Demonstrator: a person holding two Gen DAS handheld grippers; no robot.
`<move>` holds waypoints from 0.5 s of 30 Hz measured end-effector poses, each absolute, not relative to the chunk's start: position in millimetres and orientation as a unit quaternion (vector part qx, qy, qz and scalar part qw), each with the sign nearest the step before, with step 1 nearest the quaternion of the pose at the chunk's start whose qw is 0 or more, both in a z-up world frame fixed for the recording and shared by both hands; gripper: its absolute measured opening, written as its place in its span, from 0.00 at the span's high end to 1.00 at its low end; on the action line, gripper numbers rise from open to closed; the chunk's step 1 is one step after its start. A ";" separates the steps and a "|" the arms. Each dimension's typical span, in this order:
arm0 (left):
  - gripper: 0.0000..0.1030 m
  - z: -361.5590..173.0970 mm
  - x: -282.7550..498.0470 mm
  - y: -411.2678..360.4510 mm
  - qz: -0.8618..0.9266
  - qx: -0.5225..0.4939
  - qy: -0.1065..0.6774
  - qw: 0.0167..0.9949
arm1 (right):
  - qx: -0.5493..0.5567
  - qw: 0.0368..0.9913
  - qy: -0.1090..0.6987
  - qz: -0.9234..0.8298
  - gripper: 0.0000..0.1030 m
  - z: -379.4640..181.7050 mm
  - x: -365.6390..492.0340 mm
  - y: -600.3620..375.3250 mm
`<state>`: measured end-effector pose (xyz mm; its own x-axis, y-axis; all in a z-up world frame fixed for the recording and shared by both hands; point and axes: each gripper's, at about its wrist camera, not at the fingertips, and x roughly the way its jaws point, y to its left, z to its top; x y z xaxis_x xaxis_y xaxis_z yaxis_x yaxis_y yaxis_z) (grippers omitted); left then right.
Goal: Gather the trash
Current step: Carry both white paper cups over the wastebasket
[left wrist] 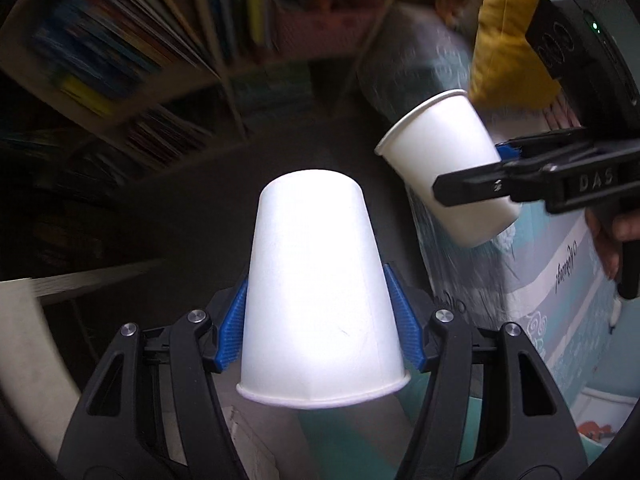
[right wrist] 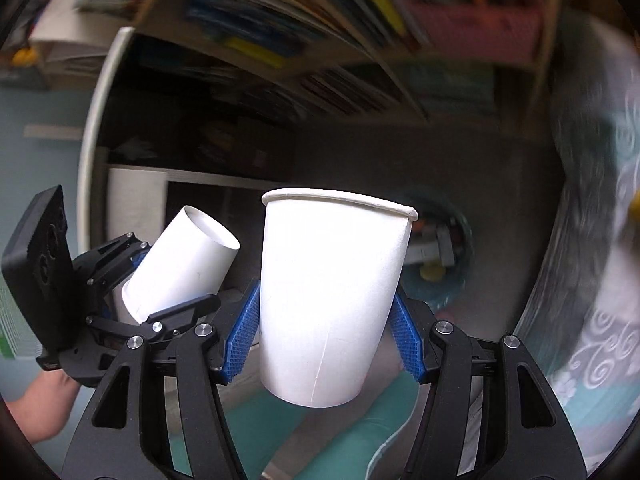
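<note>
- While each gripper carries one white paper cup, the two cups hang close together above a dim floor, not touching.
- The left gripper (left wrist: 320, 316) has its jaws part-open and pressed on the sides of an upside-down paper cup (left wrist: 320, 292), rim nearest the camera, base pointing away.
- The right gripper (right wrist: 324, 316) has its jaws part-open and clamped on the lower wall of a second paper cup (right wrist: 332, 300), its open rim pointing away from the camera.
- Blue ribbed pads (right wrist: 242, 336) touch that cup on both sides.
- A blurred bookshelf (right wrist: 288, 20) fills the background.
- A round teal basket (right wrist: 444, 256) lies beyond the right cup; its contents are too blurred to name.
</note>
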<state>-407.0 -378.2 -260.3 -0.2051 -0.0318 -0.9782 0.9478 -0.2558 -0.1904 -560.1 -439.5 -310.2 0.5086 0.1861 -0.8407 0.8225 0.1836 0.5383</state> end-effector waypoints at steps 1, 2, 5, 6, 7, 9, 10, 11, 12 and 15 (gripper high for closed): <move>0.42 -272.6 -411.5 -378.8 -0.620 0.496 0.467 0.389 | 0.594 0.634 0.428 -0.251 0.41 -323.0 -564.0 -438.9; 0.42 -288.6 -417.8 -380.8 -0.620 0.503 0.464 0.383 | 0.604 0.626 0.425 -0.251 0.41 -341.0 -567.3 -437.1; 0.42 -326.2 -426.5 -386.3 -0.618 0.516 0.463 0.370 | 0.625 0.609 0.418 -0.254 0.41 -386.8 -572.7 -432.7; 0.42 -347.8 -428.9 -388.6 -0.614 0.523 0.466 0.365 | 0.629 0.604 0.417 -0.256 0.41 -401.3 -574.7 -432.0; 0.42 -363.8 -430.2 -390.1 -0.611 0.527 0.469 0.361 | 0.637 0.597 0.413 -0.257 0.41 -420.5 -577.4 -430.4; 0.42 -392.8 -431.4 -392.5 -0.605 0.533 0.474 0.353 | 0.645 0.588 0.413 -0.261 0.41 -447.0 -579.3 -428.6; 0.42 -409.8 -431.0 -393.2 -0.602 0.537 0.478 0.348 | 0.648 0.584 0.411 -0.264 0.41 -459.9 -581.4 -427.5; 0.42 -427.0 -431.3 -394.1 -0.598 0.537 0.488 0.339 | 0.656 0.577 0.407 -0.266 0.41 -474.7 -581.8 -425.7; 0.42 -439.2 -431.6 -394.7 -0.596 0.538 0.493 0.335 | 0.662 0.571 0.404 -0.269 0.41 -486.7 -583.1 -424.5; 0.42 -479.8 -430.8 -393.3 -0.587 0.549 0.499 0.326 | 0.679 0.554 0.394 -0.277 0.41 -523.3 -585.8 -421.8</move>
